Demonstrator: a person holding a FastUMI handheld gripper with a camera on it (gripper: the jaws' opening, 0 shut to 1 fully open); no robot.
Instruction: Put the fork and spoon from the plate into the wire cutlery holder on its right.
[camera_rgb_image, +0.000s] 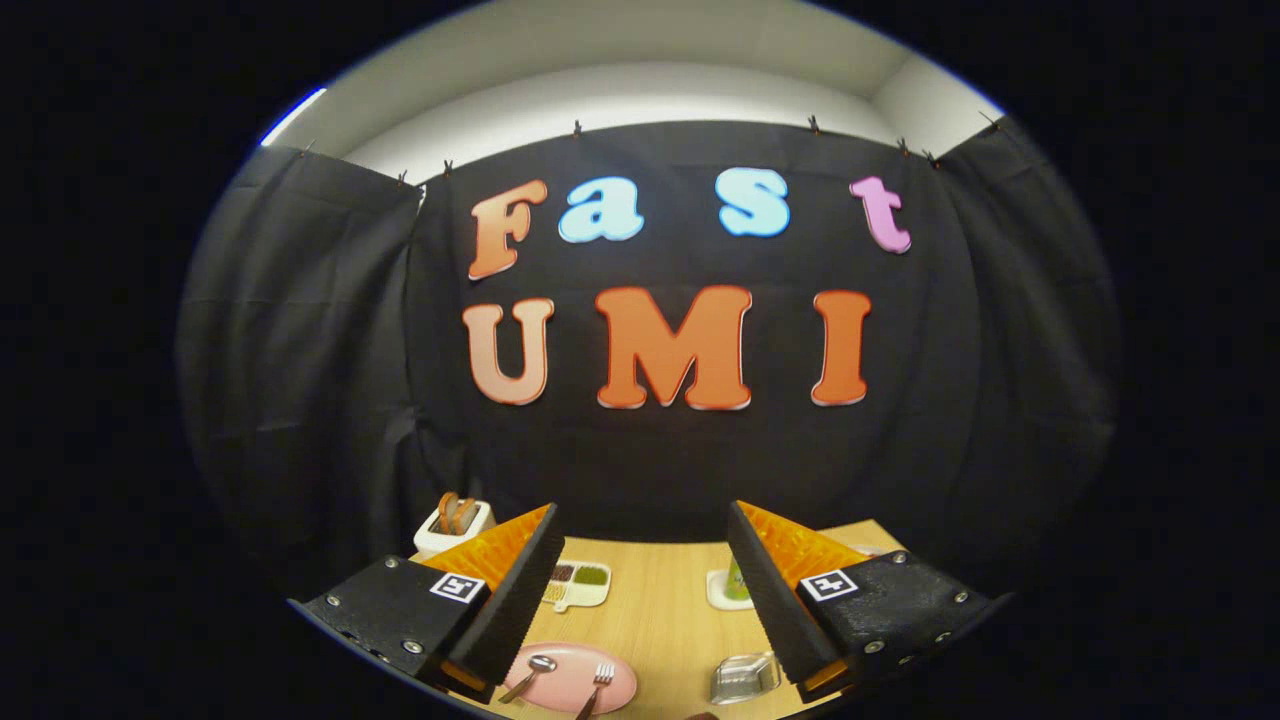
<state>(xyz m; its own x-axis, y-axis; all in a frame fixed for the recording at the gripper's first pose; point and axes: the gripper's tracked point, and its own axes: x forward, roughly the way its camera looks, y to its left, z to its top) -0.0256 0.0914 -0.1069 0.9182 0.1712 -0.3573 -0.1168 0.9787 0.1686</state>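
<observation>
Fingers (640, 590) spread wide, holding nothing, hanging above the light wooden counter (660, 620). Round pink plate (570, 680) with metal spoon (530, 675) and metal fork (597, 685) sits between them, nearer the left one. Clear wire cutlery holder (745, 678) right of plate, just inside right finger. Black cloth wall beyond.

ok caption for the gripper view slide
Open hand-held gripper above pink plate with spoon and fork, wire holder alongside.
</observation>
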